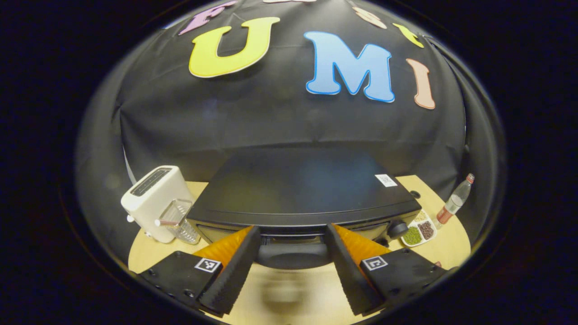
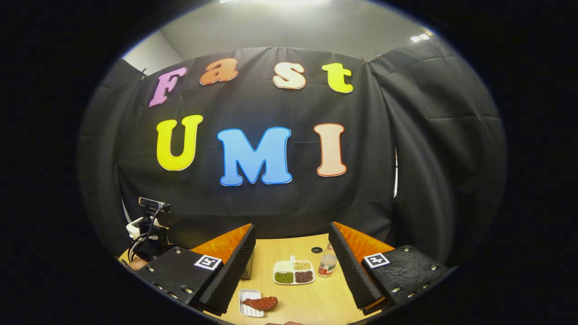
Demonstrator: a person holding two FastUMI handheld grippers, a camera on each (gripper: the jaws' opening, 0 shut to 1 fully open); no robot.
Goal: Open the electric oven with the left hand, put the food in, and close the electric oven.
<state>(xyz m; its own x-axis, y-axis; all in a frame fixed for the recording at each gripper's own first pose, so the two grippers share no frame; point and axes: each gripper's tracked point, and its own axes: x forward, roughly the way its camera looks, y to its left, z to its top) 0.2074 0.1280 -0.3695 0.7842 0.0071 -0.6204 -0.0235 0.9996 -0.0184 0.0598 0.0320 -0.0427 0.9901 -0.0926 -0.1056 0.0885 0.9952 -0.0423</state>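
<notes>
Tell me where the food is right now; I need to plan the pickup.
In the right gripper view, the food lies on a small white tray on the table, low between the right gripper's fingers, just left of the divided dish.

Black electric oven [image 1: 298, 189] sits closed on the table; reddish food [image 2: 261, 303] lies on a small white tray [image 2: 245, 311].

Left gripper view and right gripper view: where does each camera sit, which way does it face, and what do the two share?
Left gripper view: rides on the left gripper, close to the oven, looking at its handle between its open fingers; toaster to one side.
Right gripper view: rides on the right gripper, higher above the table, facing the booth wall; its open fingers frame the food on a small tray.
Shared: bean dish, bottle, table.
</notes>
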